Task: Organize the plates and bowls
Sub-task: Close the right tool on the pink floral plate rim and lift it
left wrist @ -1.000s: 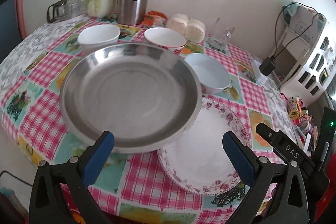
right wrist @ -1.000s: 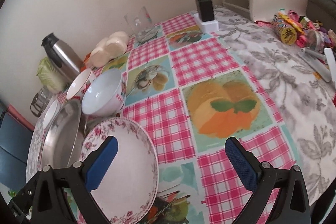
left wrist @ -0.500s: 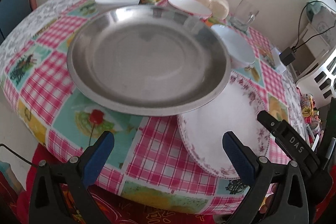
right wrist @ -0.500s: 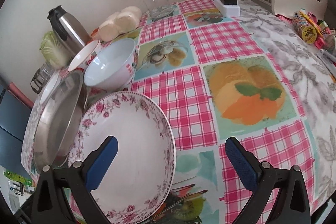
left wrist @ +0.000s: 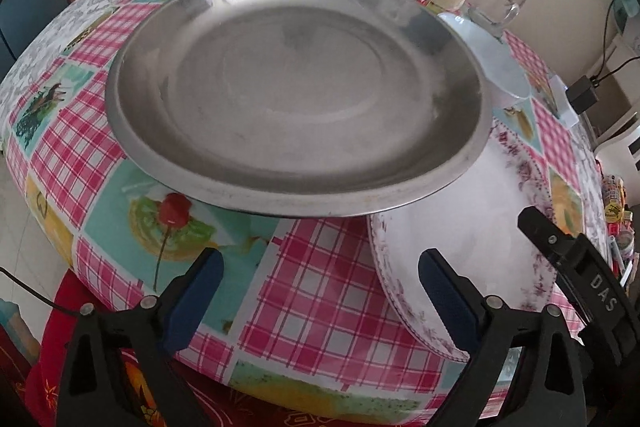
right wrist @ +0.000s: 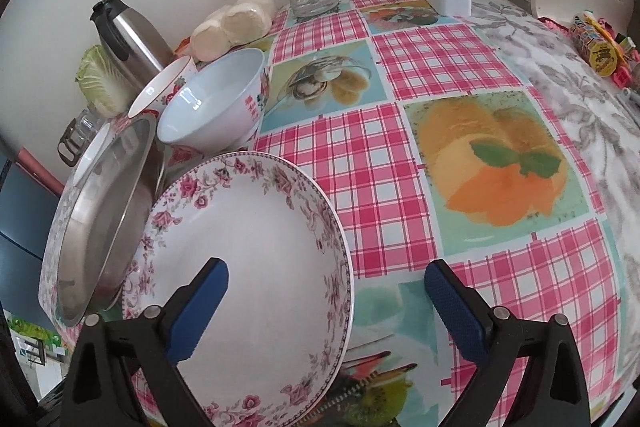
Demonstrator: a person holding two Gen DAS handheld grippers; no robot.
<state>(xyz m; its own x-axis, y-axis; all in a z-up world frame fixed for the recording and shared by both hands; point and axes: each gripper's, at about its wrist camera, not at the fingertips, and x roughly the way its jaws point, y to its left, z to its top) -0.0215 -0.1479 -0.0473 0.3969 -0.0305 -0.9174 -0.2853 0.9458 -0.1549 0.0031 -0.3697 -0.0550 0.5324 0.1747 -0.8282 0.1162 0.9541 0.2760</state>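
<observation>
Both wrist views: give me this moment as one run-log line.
left claw: open, empty | right claw: open, empty | steel plate: overlaps floral plate rim | bowls: not stacked

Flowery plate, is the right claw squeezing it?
No, the right claw is open, its blue pads apart above the flowery plate.

Wide steel plate (left wrist: pixel 296 99) near left, rim overlapping floral-rimmed white plate (right wrist: pixel 248 267) to its right, three white bowls (right wrist: pixel 216 103) upright behind, far side.
</observation>
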